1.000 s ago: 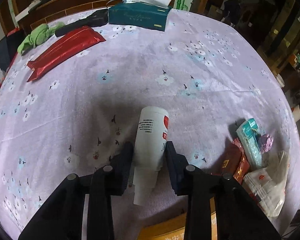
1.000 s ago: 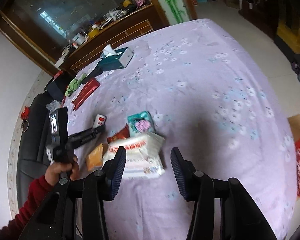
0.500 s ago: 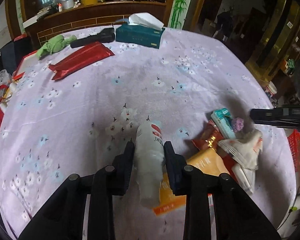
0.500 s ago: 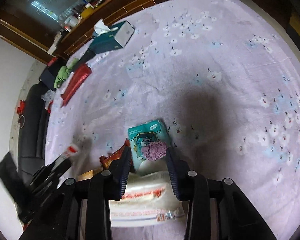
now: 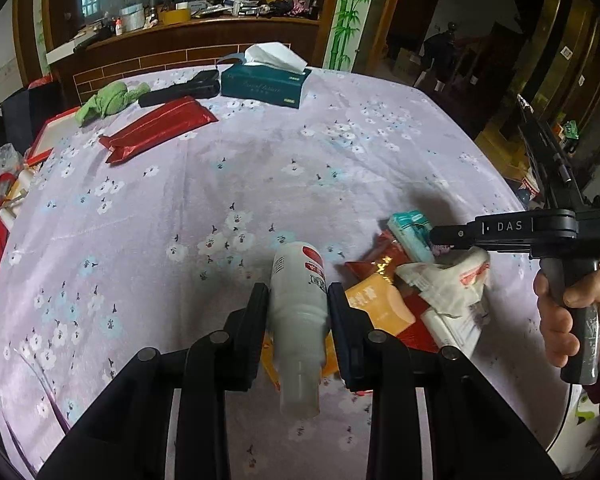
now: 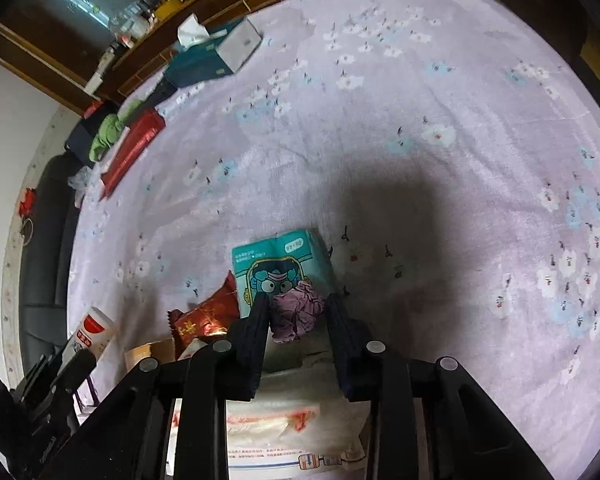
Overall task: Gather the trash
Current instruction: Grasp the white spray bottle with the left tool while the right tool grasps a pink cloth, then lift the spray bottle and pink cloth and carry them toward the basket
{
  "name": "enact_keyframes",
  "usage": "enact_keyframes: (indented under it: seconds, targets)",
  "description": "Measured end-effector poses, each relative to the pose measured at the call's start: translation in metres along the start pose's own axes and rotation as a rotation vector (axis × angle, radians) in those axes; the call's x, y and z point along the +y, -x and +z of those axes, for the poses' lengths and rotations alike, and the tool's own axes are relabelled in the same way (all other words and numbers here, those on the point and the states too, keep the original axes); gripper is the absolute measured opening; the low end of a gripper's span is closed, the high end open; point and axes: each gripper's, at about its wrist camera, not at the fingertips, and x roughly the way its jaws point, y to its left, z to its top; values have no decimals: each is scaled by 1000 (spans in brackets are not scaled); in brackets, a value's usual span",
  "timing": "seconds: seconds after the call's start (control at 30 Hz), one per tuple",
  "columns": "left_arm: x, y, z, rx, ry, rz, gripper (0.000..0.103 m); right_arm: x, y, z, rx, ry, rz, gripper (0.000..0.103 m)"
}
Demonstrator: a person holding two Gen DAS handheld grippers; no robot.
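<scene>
white plastic is seen clamped in the left wrist view: a white bottle (image 5: 299, 312) with a red label is held between the fingers of the left gripper (image 5: 298, 320), its narrow end pointing back toward the camera. it is raised above the lilac flowered cloth of the surface (image 5: 260, 168), over an orange packet (image 5: 380, 306). just right of it a heap of trash is spread: a red snack wrapper (image 5: 384, 258), a white crumpled bag (image 5: 452, 292) and a teal tissue pack (image 5: 410, 230). the right gripper (image 5: 444, 236) is seen side-on above that heap, its handle wrapped by a hand (image 5: 576, 312). at the far side of the surface a teal tissue box (image 5: 266, 84), a long red pouch (image 5: 158, 128), a green cloth (image 5: 112, 100) and a black case (image 5: 180, 88) are laid.

in the right wrist view, the right gripper (image 6: 298, 312) is lowered over the teal tissue pack (image 6: 278, 258). a crumpled purple wad (image 6: 298, 312) is found between its fingers; the left finger is against it, while a slight gap shows on the right, so whether it is actually gripped cannot be told. the white crumpled bag (image 6: 284, 420) lies under the gripper frame, the red snack wrapper (image 6: 208, 316) to the left, and the white bottle (image 6: 94, 330) further left.
</scene>
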Motion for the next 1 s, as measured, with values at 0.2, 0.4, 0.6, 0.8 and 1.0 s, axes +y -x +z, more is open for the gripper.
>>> enact_keyframes:
  seconds: [0.2,0.4,0.6,0.8,1.0]
  targets:
    - [-20,16,-2,-36,-29,-8,29,-4,47,-7,-116,-6,17,30]
    - [-55,33,-14,-61,-71,-30,29,-4,97,-44,-193,25,11,30]
    - [-96,42,-40,-69,-108,-60,29,-10,129,-101,-235,58,-68,30]
    - [-130,46,-65,-50,-125,-76,29,-25,153,-151,-273,78,-197,30]
    - [-161,54,-83,-48,-153,-87,29,-41,177,-192,-301,98,-284,30]
